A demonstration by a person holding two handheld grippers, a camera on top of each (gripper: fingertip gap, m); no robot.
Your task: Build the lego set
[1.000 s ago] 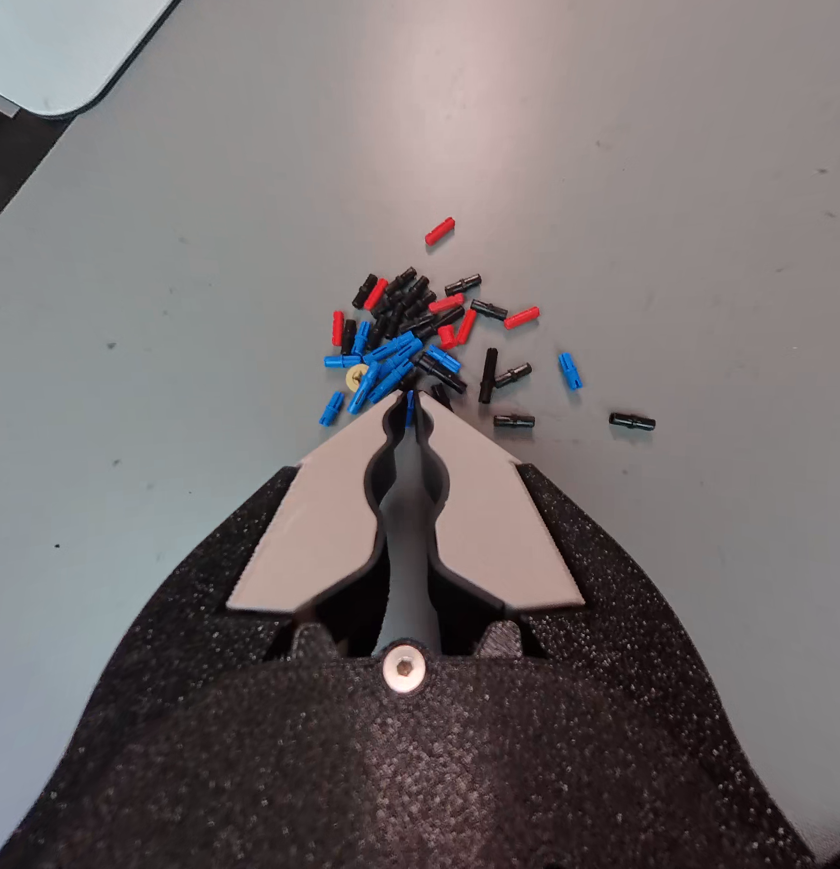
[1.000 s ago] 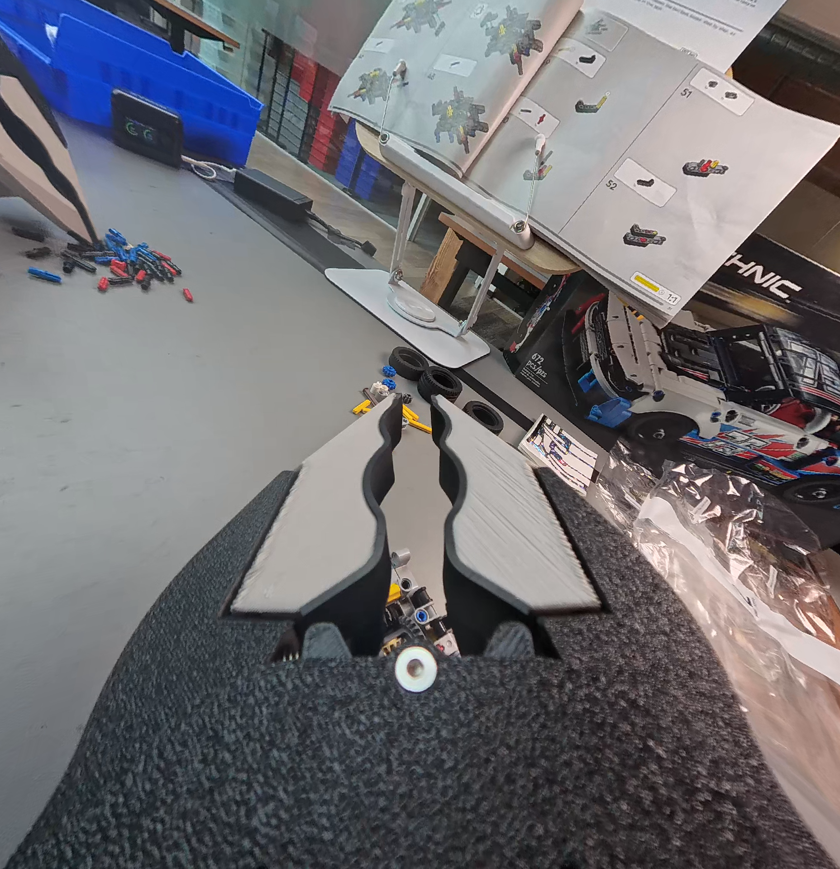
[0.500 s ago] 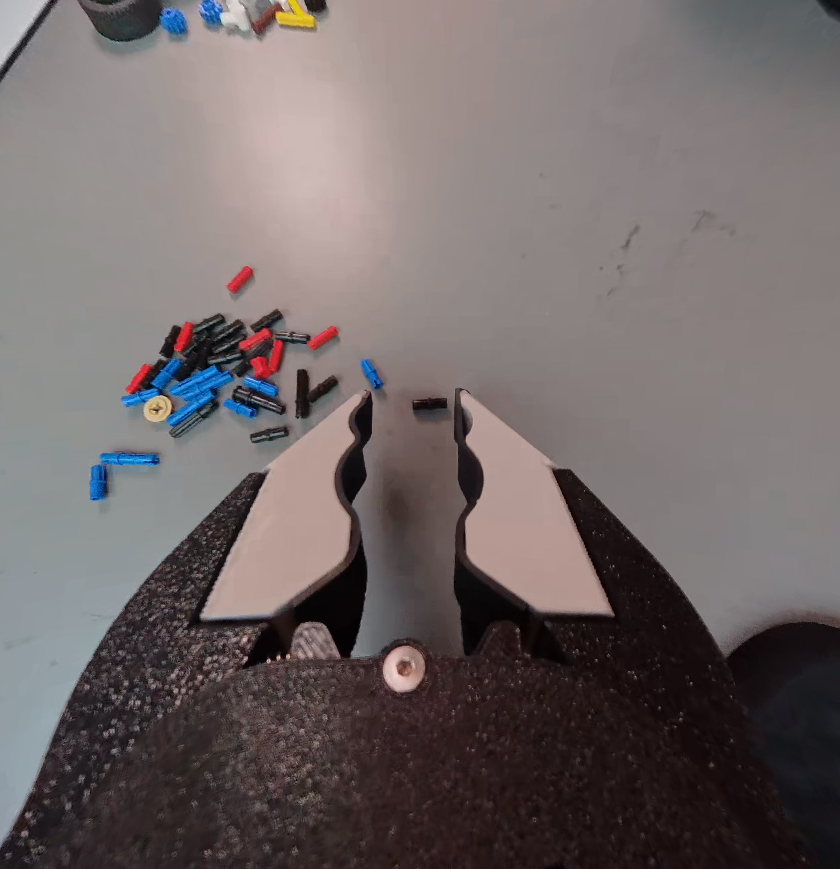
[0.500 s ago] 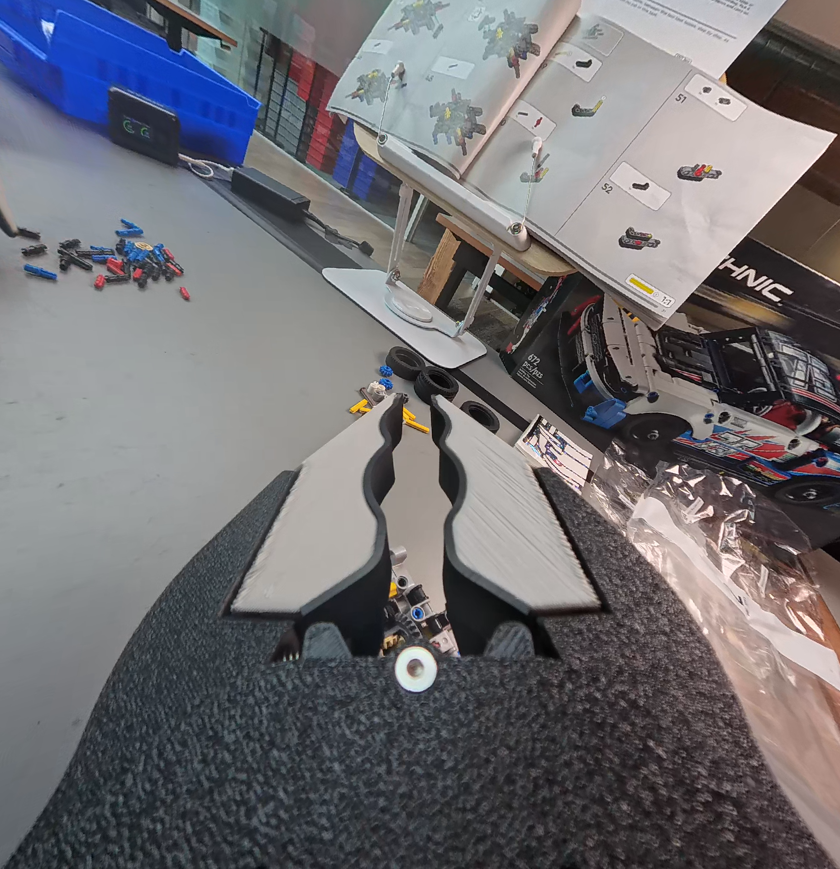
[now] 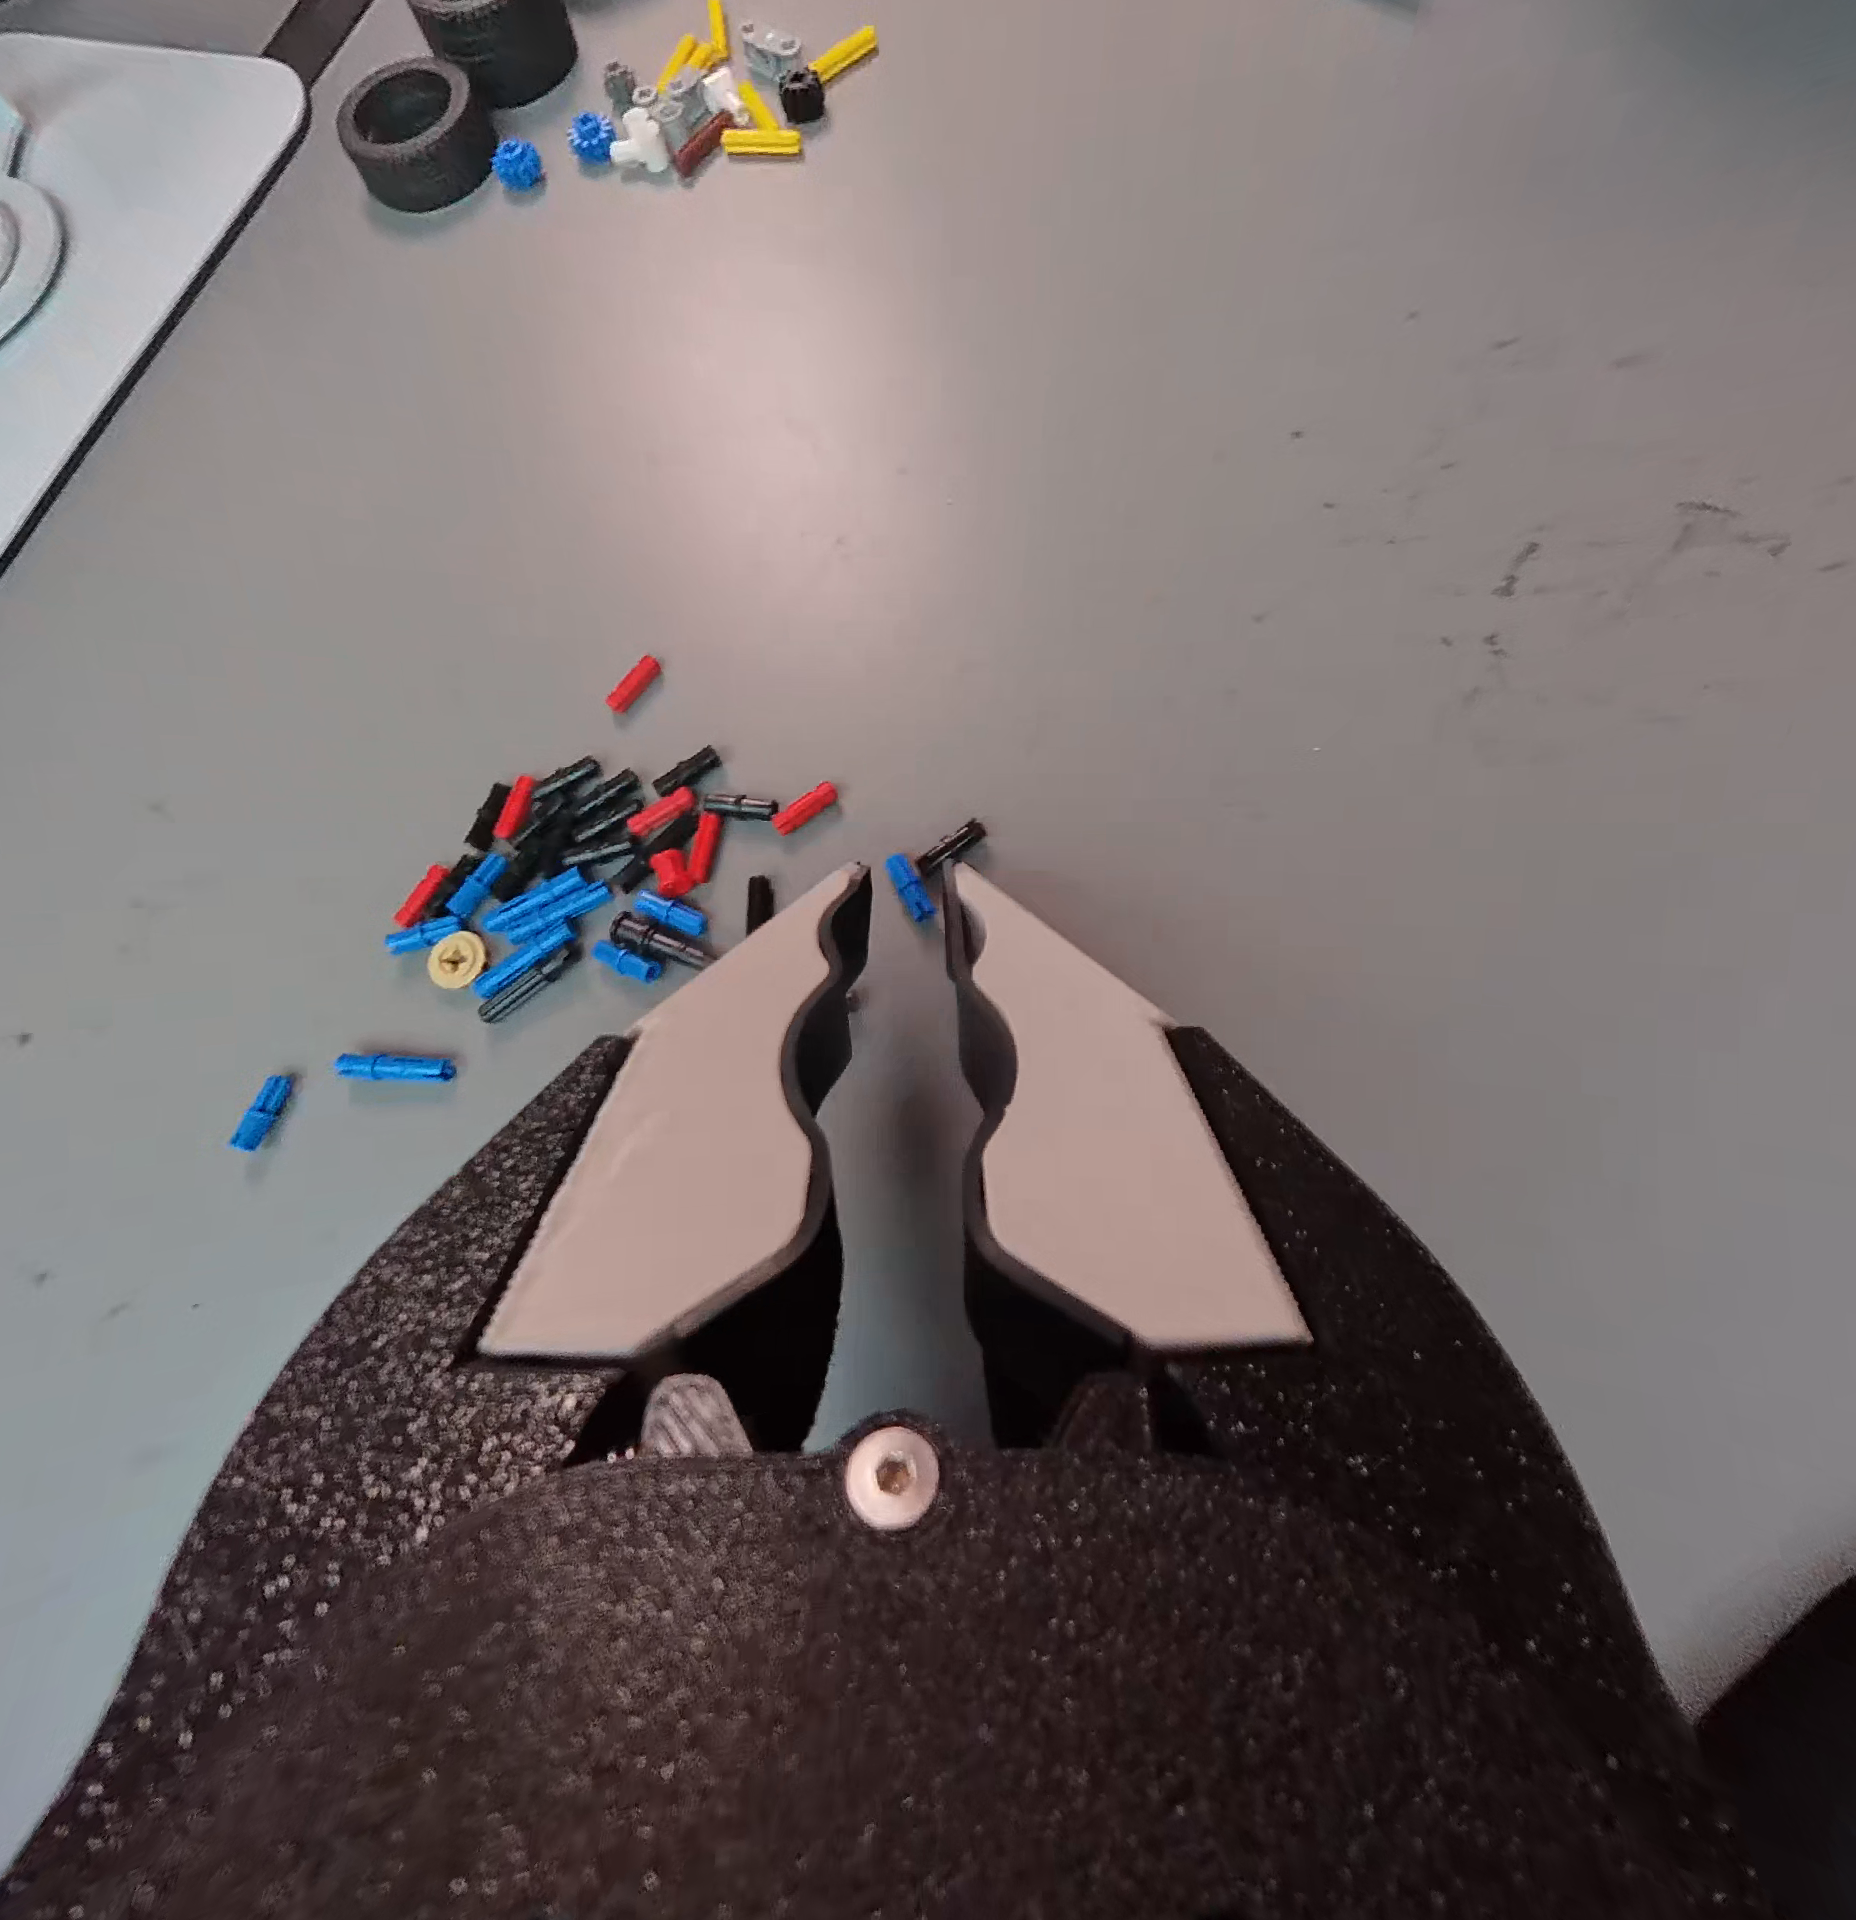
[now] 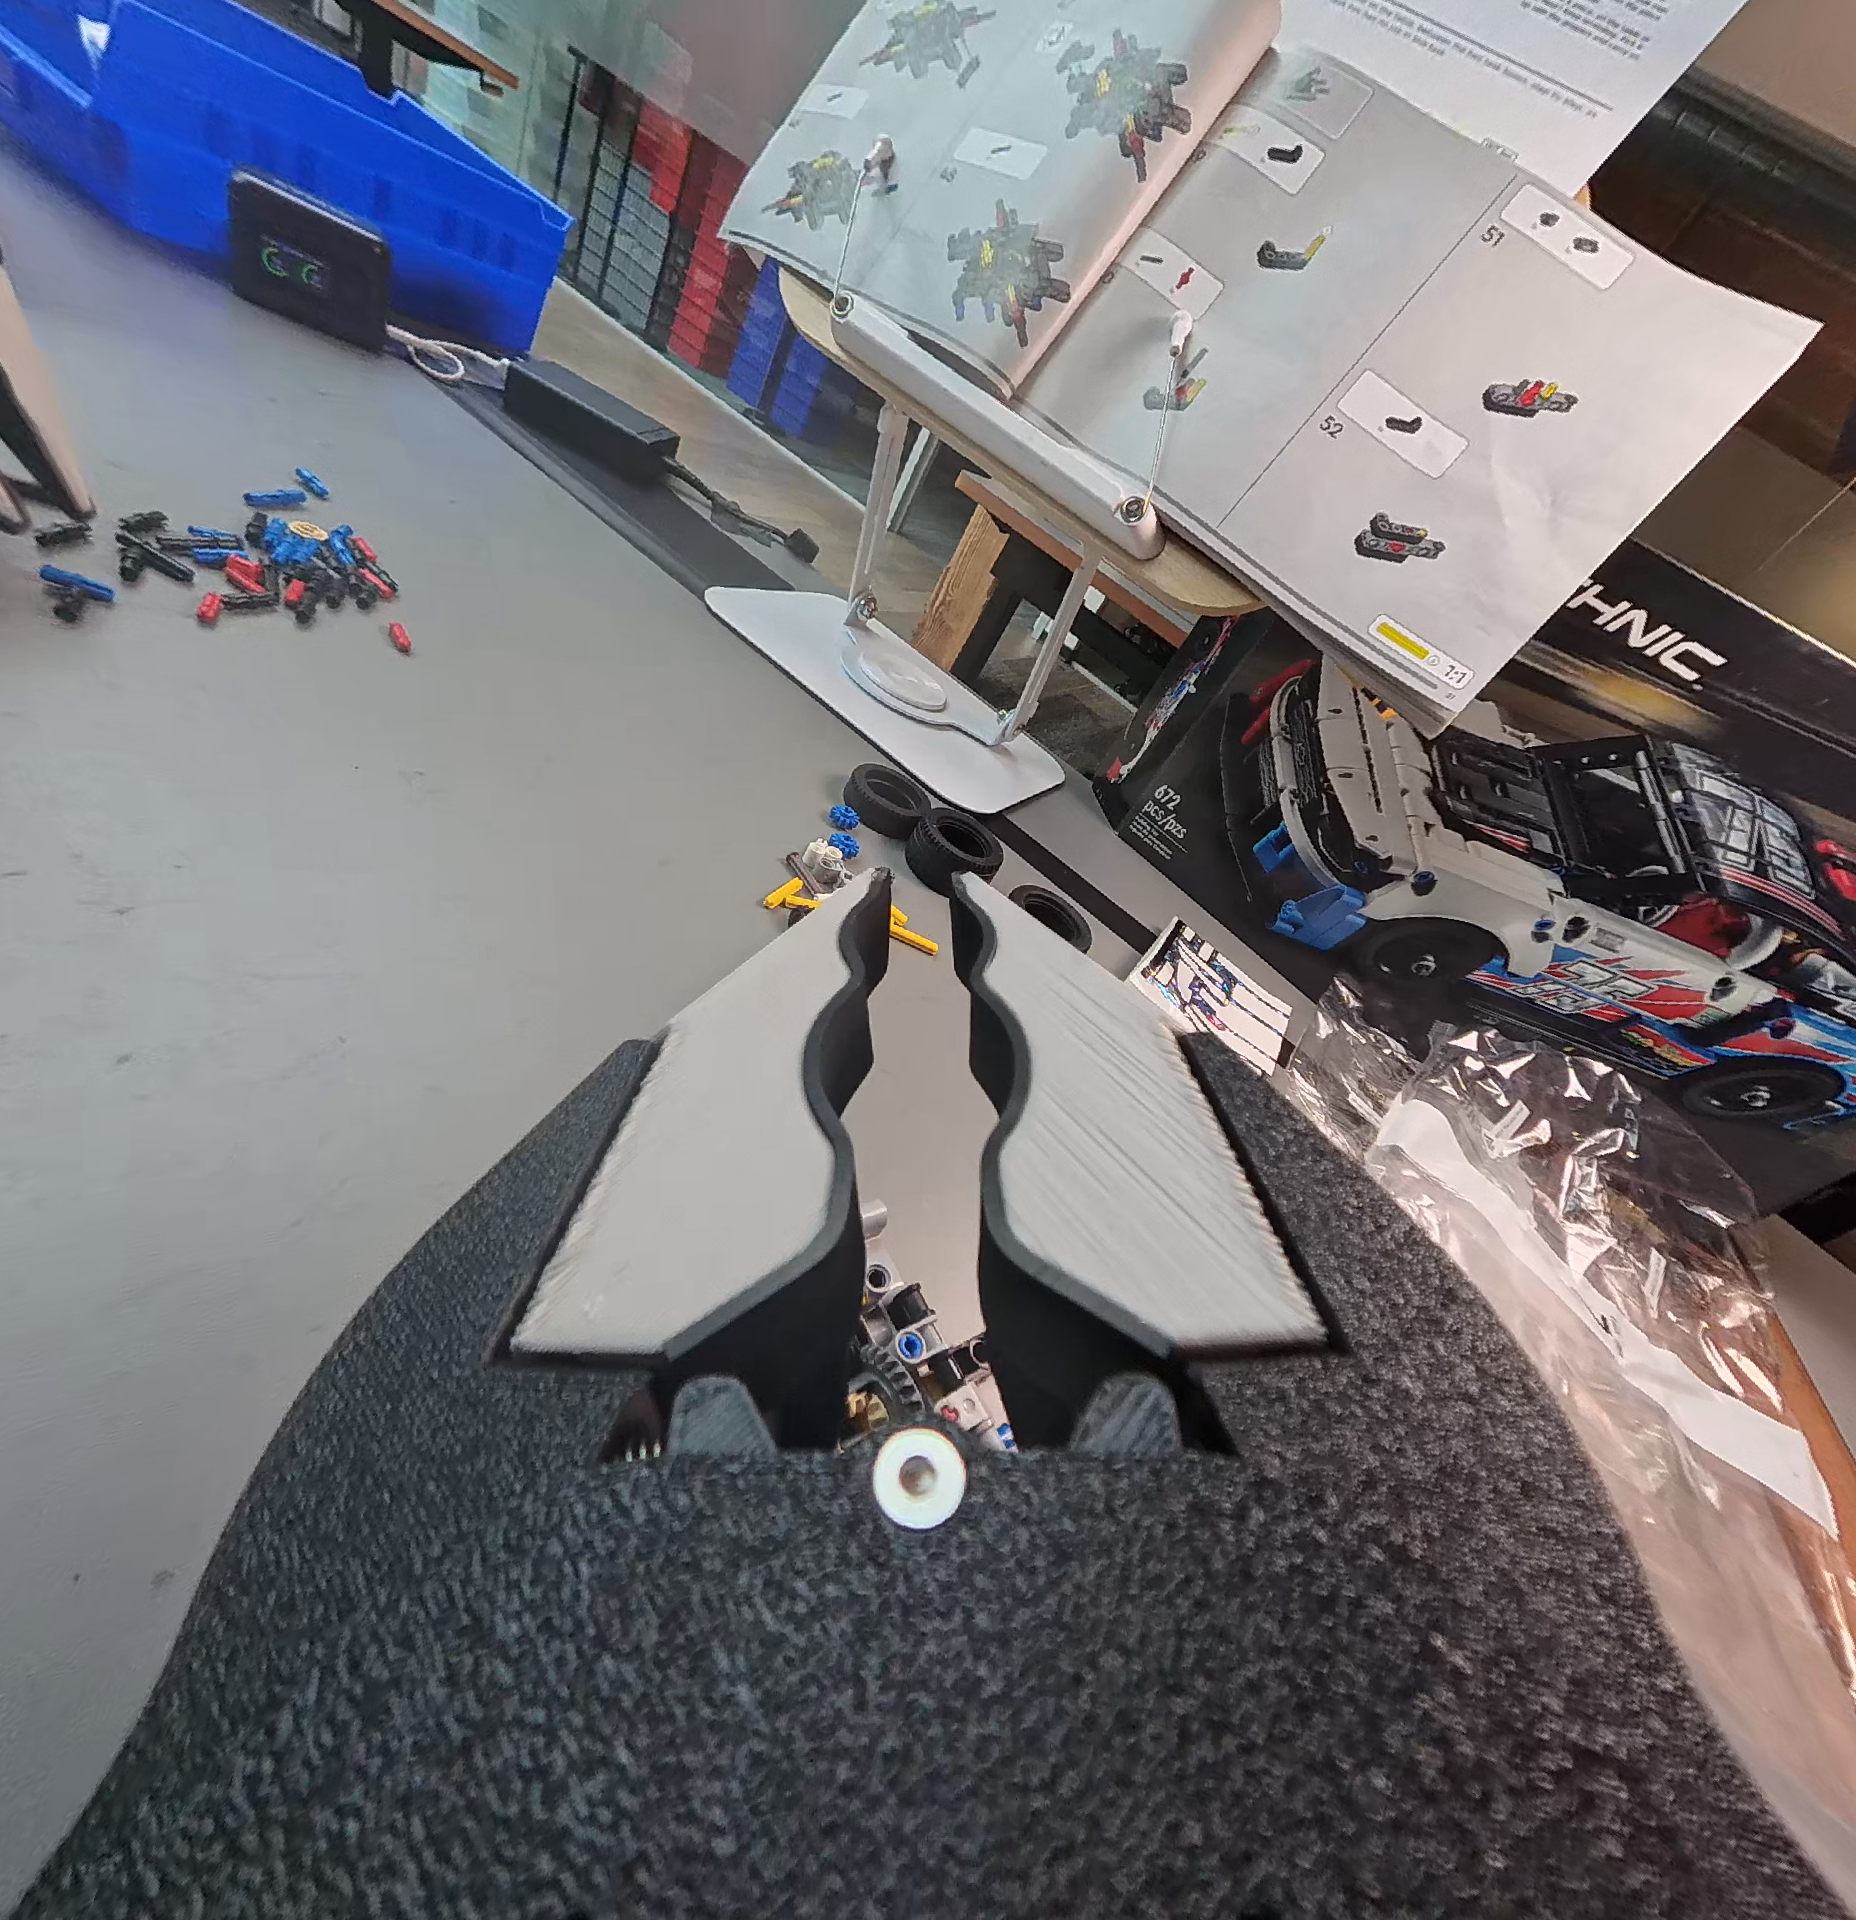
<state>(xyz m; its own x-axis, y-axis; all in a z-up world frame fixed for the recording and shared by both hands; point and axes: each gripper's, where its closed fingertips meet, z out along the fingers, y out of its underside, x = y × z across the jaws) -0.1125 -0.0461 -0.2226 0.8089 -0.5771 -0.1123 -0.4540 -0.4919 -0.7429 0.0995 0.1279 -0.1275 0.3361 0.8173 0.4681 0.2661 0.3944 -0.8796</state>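
Left gripper (image 5: 906, 871): mine, low over the grey table (image 5: 1215, 436), jaws spread a little, nothing clamped between them.
Blue pin (image 5: 910, 886): lies on the table in the gap at my left fingertips; whether it touches either finger, I cannot tell.
Black pin (image 5: 952, 837): just beyond the blue one, by my right-hand fingertip.
Pin pile (image 5: 581, 873): red, blue and black pins heaped left of my left gripper, a tan disc (image 5: 456, 958) among them; two more blue pins (image 5: 394, 1066) lie apart, nearer the camera.
Tyres (image 5: 417, 135): black, standing at the far left edge of the table, beside a scatter of yellow, grey and blue small parts (image 5: 716, 99).
Right gripper (image 6: 919, 888): mine, held above the table, jaws slightly parted and empty.
Assembly (image 6: 903, 1340): the part-built grey and black model, glimpsed below through the gap between my right fingers.
Manual (image 6: 1267, 260): open on a white stand (image 6: 903, 675) at the table's far edge.
Box (image 6: 1526, 883): the set's carton, with a car pictured on it, lying to the right behind clear bags (image 6: 1578, 1195).
Bin (image 6: 280, 177): blue, at the far left corner, a small black device (image 6: 306, 260) in front of it.
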